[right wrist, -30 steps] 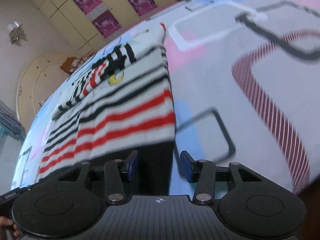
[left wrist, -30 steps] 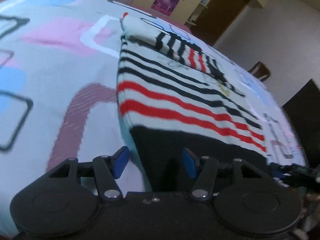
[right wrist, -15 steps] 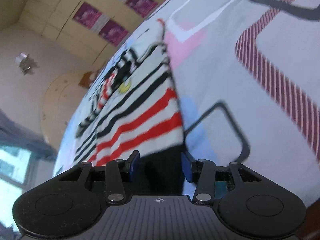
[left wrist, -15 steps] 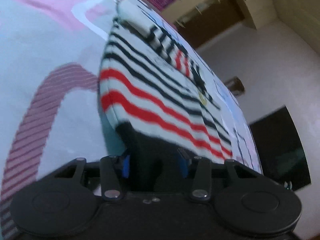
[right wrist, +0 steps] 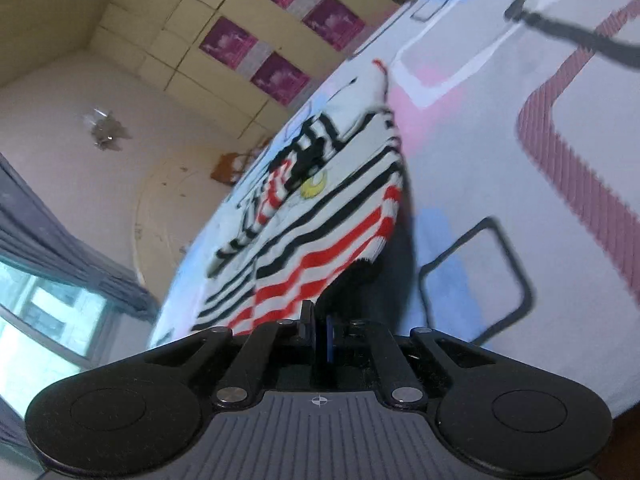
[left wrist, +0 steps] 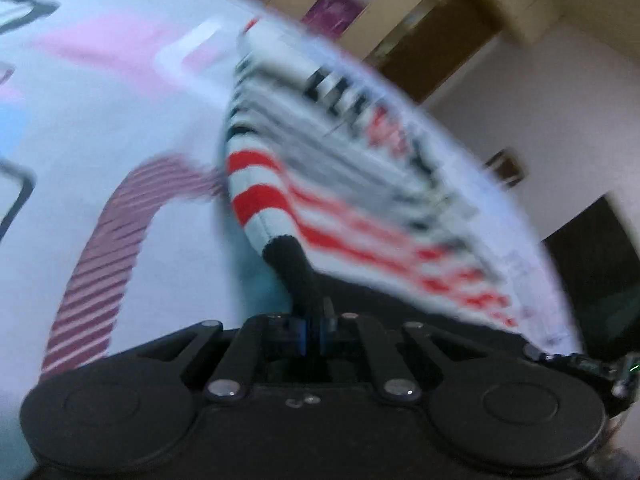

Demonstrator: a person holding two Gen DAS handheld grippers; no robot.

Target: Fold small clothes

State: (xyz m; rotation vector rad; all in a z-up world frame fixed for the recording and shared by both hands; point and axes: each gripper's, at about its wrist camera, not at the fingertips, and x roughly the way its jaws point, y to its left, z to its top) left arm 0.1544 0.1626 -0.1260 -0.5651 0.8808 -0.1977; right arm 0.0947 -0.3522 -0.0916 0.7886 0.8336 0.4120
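A small white garment with black and red stripes and a black hem [left wrist: 340,200] lies on a patterned bed sheet [left wrist: 100,120]. My left gripper [left wrist: 314,330] is shut on the black hem at one corner and lifts it off the sheet. In the right wrist view the same garment [right wrist: 320,240] shows a yellow print near its middle. My right gripper [right wrist: 318,338] is shut on the black hem at the other corner, also raised. The left wrist view is blurred.
The sheet [right wrist: 520,160] has pink, blue, black and maroon shapes and spreads around the garment. Yellow cupboards with purple panels [right wrist: 280,40] stand behind the bed. A window with grey curtains [right wrist: 48,288] is at the left. A dark doorway [left wrist: 436,52] is beyond the bed.
Both grippers closed on the black hem, from open around it to shut. The hem corners have lifted off the sheet and the cloth is bunched at the fingers.
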